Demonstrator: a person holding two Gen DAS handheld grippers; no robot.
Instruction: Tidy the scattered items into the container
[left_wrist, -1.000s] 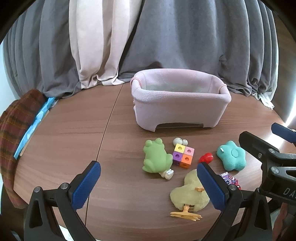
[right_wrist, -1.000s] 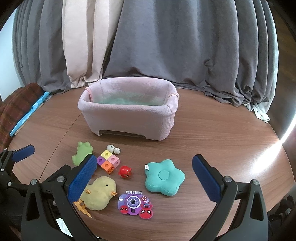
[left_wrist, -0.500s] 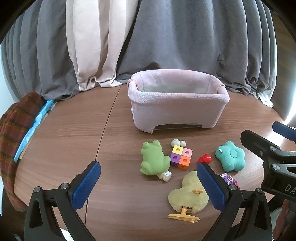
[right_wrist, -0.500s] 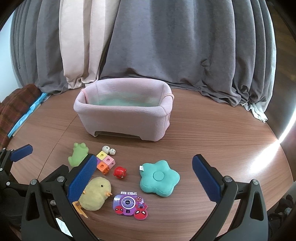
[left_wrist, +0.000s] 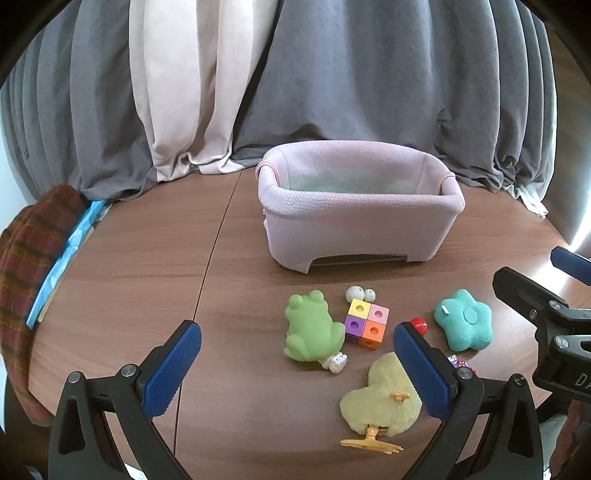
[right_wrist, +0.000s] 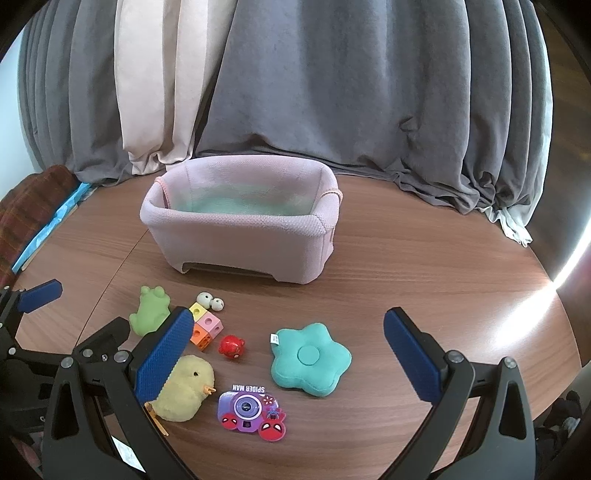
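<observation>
Seven toys are lying loose on the table (right_wrist: 406, 258) before the basket (right_wrist: 240, 225), none yet inside. Both grippers, left (left_wrist: 297, 354) and right (right_wrist: 288, 339), are hovering spread wide, empty. Judging by this, the first pick is pending, calling for a descent onto the flower (right_wrist: 310, 360).

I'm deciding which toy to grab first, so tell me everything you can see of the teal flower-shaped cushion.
The teal flower cushion is a soft, padded plush with five rounded petals and a raised round button in the middle. A small white tag sticks out from its left edge. It lies flat on the wooden table, in front of the pink basket and right of the other toys. It lies apart from the red toy and the purple Spider-Man toy. No gripper touches it.
</observation>
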